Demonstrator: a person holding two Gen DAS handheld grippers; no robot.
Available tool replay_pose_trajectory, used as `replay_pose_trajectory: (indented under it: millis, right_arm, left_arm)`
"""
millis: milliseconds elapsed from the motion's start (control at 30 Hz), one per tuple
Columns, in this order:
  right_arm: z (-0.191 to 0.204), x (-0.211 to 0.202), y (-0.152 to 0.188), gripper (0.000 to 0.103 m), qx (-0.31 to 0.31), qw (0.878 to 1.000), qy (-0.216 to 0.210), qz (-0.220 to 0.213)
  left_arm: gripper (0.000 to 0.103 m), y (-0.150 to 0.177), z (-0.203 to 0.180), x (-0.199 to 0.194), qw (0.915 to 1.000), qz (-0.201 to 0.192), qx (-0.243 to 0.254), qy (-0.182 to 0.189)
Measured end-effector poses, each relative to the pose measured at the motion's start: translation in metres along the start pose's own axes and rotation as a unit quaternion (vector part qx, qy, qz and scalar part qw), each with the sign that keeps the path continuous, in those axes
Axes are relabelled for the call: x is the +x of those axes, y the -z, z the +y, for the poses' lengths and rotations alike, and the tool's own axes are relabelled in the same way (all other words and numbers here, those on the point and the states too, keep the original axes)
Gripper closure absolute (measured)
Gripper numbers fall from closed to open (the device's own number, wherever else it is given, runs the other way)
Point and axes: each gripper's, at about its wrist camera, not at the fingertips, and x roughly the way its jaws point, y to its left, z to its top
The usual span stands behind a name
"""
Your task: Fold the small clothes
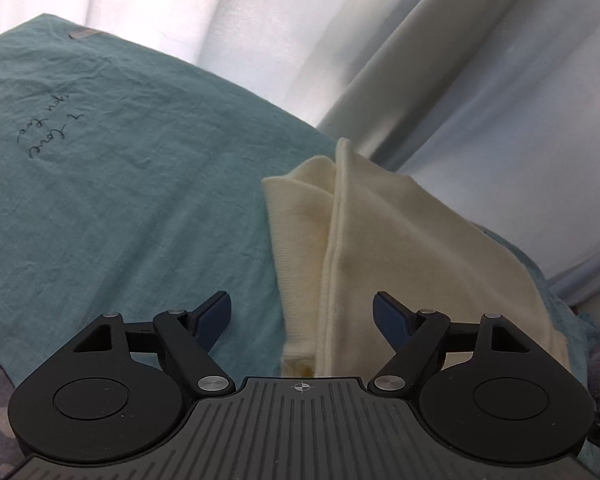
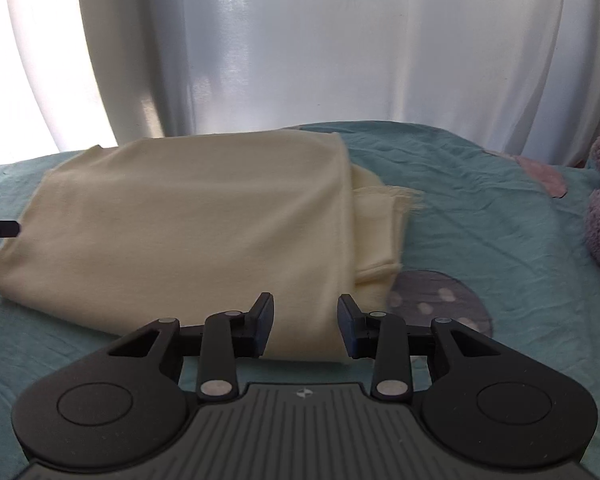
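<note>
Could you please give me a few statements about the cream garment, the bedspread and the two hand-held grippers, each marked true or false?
1. The cream garment lies folded on the teal bedspread. True.
2. The left hand-held gripper is clamped shut on the garment. False: its jaws stand wide apart, and no pad presses on the cloth.
3. Handwriting shows on the bedspread in the left wrist view. True.
4. The right hand-held gripper holds a purple sock. False: nothing is between its jaws; the garment lies just beyond them.
5. A white curtain hangs behind the bed. True.
</note>
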Motion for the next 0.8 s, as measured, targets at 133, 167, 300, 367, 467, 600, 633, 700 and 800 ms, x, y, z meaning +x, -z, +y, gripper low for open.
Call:
replay_pose_trajectory:
  millis: [133,167,300,367,467,600,633,700,800]
  right_arm:
    - [0.021,0.001,0.004,0.069,0.010,0.999,-0.053,0.005]
    - [0.026,0.001,0.006,0.069,0.009,0.998,-0.061,0.007]
    - [0.039,0.002,0.012,0.069,0.002,0.997,-0.075,0.013]
    - [0.042,0.001,0.013,0.069,0.000,0.997,-0.081,0.010]
    - [0.050,0.001,0.011,0.069,-0.010,0.996,-0.088,0.001]
    - [0.067,0.010,0.008,0.069,-0.026,0.996,-0.090,-0.004]
    - [0.072,0.013,0.007,0.069,-0.032,0.996,-0.085,-0.002]
    - [0.080,0.017,0.006,0.070,-0.041,0.995,-0.086,-0.003]
    - [0.091,0.020,0.005,0.081,-0.056,0.995,-0.081,-0.012]
  left_arm:
    - [0.038,-0.008,0.003,0.011,0.9983,0.023,-0.036,0.039]
    - [0.047,-0.009,0.005,0.014,0.9974,0.033,-0.046,0.046]
    - [0.065,-0.016,0.007,0.019,0.9971,0.046,-0.047,0.038]
    - [0.065,-0.018,0.012,0.022,0.9957,0.052,-0.057,0.052]
    - [0.057,-0.019,0.015,0.024,0.9952,0.052,-0.049,0.067]
    - [0.034,-0.021,0.009,0.028,0.9934,0.055,-0.037,0.094]
    - [0.034,-0.022,0.006,0.029,0.9938,0.055,-0.032,0.091]
    - [0.060,-0.023,0.002,0.032,0.9947,0.060,-0.020,0.081]
    - [0.077,-0.025,0.004,0.036,0.9948,0.067,-0.024,0.073]
